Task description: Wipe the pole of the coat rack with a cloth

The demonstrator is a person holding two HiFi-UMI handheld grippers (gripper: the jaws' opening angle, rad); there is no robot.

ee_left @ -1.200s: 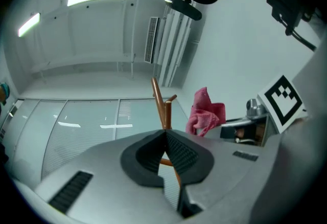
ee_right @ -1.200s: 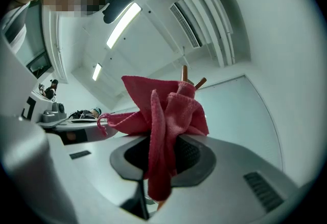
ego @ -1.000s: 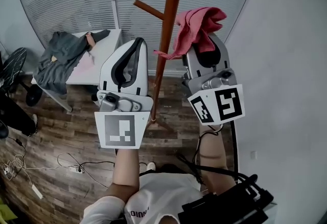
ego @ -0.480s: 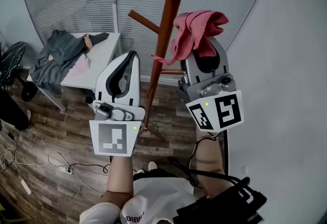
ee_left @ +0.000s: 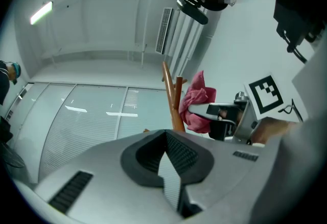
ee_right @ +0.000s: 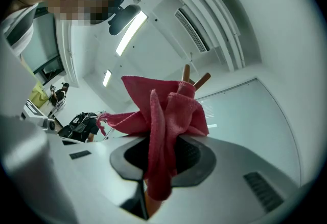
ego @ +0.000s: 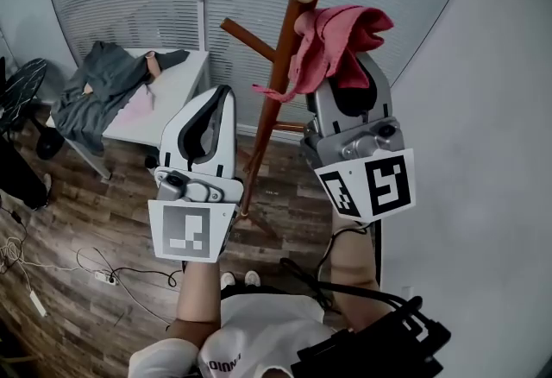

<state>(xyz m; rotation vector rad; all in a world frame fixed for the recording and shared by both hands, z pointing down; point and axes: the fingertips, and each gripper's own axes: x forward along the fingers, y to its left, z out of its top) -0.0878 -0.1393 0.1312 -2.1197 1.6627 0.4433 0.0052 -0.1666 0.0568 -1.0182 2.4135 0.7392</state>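
The brown wooden coat rack pole [ego: 285, 66] rises through the middle of the head view, with pegs sticking out to the left. My right gripper [ego: 349, 78] is shut on a pink-red cloth [ego: 332, 44], which bunches up beside the pole's right side and touches it near a peg. The cloth [ee_right: 163, 115] fills the right gripper view, with the pole tips [ee_right: 194, 79] behind it. Left of the pole, my left gripper [ego: 211, 113] is shut with nothing in it. In the left gripper view the pole [ee_left: 173, 103] and cloth [ee_left: 196, 105] show ahead.
A white table [ego: 168, 100] with a grey garment [ego: 99, 87] stands at the left by the blinds. A white wall [ego: 483, 152] runs close on the right. Cables [ego: 103, 277] lie on the wooden floor, and a black fan [ego: 21, 96] stands at the far left.
The view has tilted and the pole leans more to the right in frame. My right gripper has kept the cloth against the pole and shifted slightly up it. The left gripper has barely moved.
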